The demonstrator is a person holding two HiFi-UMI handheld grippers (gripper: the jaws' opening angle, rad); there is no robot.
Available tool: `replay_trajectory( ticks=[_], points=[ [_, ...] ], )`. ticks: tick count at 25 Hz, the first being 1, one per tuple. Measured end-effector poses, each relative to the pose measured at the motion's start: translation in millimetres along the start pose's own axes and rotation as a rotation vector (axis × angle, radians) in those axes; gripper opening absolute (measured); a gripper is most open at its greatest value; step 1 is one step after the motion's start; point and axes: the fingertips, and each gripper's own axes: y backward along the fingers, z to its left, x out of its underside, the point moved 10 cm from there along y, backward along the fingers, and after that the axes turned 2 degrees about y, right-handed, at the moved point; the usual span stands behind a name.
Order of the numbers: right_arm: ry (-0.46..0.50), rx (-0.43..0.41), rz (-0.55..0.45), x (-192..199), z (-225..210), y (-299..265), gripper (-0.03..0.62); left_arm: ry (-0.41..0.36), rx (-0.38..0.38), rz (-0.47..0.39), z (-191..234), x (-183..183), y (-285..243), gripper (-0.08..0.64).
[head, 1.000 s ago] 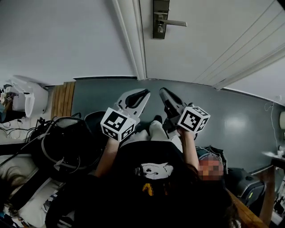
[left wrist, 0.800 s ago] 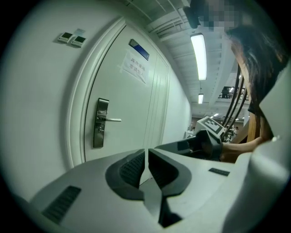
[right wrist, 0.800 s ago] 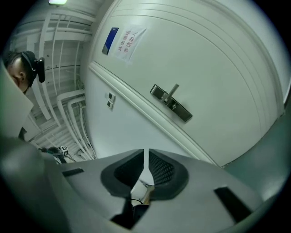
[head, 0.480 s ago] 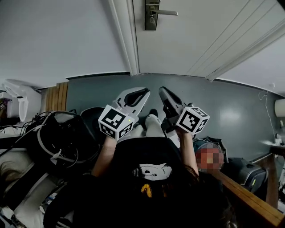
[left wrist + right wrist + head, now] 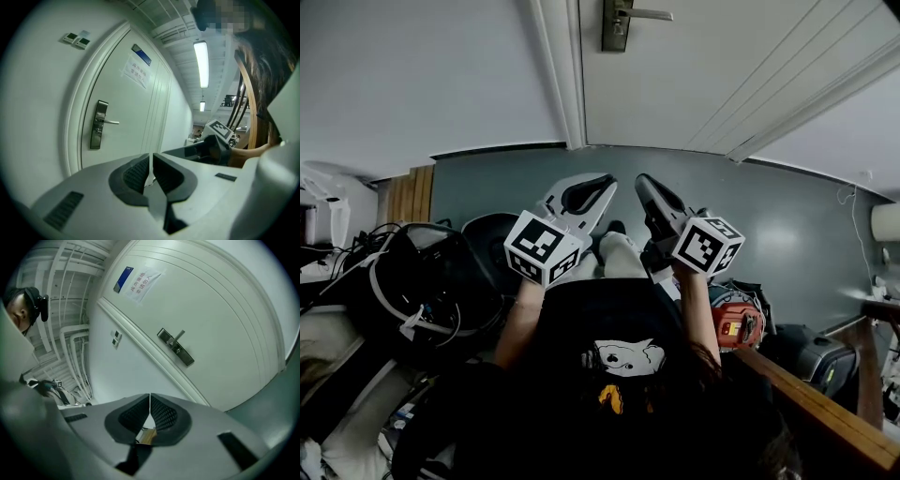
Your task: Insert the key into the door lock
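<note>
The door lock (image 5: 616,23), a dark metal plate with a lever handle, sits on the white door (image 5: 722,66) at the top edge of the head view. It also shows in the left gripper view as the lock plate (image 5: 98,124), and in the right gripper view as the lock plate (image 5: 176,348). My left gripper (image 5: 607,181) and right gripper (image 5: 640,181) are side by side above the grey floor, well short of the door. The left gripper (image 5: 150,159) has its pads together. So does the right gripper (image 5: 150,401), with a tan bit (image 5: 147,434) low behind its pads. No key shows clearly.
Black bags and cables (image 5: 422,291) pile up at the left, beside wood planks (image 5: 405,192). A red object (image 5: 731,323) and a wooden rail (image 5: 806,394) are at the right. The door frame (image 5: 567,75) stands left of the lock. A paper notice (image 5: 136,72) hangs on the door.
The lock has slid up and slightly left in the head view, now at the top edge. Both grippers stay side by side with jaws together.
</note>
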Motion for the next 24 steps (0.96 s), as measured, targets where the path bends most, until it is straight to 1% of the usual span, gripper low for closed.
replay_trajectory(
  ticks=[5, 11, 19, 24],
  points=[
    [0.011, 0.008, 0.006, 0, -2, 3, 0.008, -0.006, 0.01, 0.009, -3, 3, -1, 0.028],
    [0.017, -0.004, -0.004, -9, -5, 2, 0.006, -0.011, 0.004, 0.012, -2, 1, -4, 0.028],
    [0.041, 0.001, -0.002, -19, -8, 3, 0.005, -0.022, 0.006, 0.019, -3, 1, -4, 0.028],
    [0.046, 0.013, 0.008, -23, -12, 0, 0.005, -0.012, 0.012, 0.005, 0, 2, -1, 0.028]
  ],
)
